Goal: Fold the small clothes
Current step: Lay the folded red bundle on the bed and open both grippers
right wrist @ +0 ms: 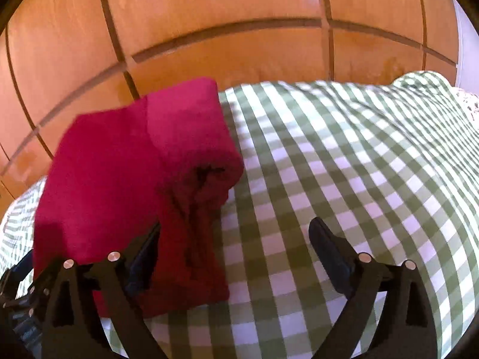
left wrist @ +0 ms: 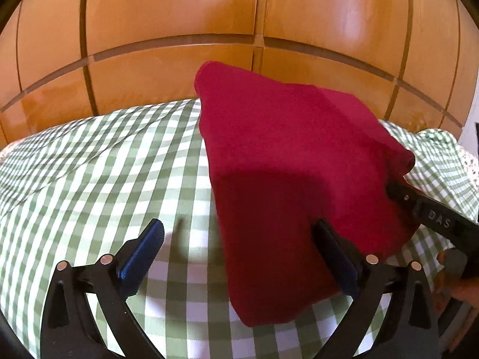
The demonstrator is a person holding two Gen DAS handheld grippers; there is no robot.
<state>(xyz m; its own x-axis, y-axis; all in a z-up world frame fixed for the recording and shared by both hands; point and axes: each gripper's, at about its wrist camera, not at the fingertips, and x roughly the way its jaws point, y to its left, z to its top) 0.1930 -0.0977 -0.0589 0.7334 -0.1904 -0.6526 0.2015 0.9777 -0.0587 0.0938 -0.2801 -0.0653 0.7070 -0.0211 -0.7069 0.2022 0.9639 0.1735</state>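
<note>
Though beside wooden doors (left wrist: 167,9), red cloth (left wrist: 284,155) atop checked cover (left wrist: 89,164)

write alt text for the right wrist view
A folded red garment lies on a green-and-white checked cloth, with orange wooden cabinet doors behind. The right gripper is wide open; its left jaw is by the garment's near edge, nothing gripped.

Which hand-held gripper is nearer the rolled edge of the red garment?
Right: the rolled edge lies just ahead of its open fingers. Left sits at the garment's opposite, flat side.
</note>
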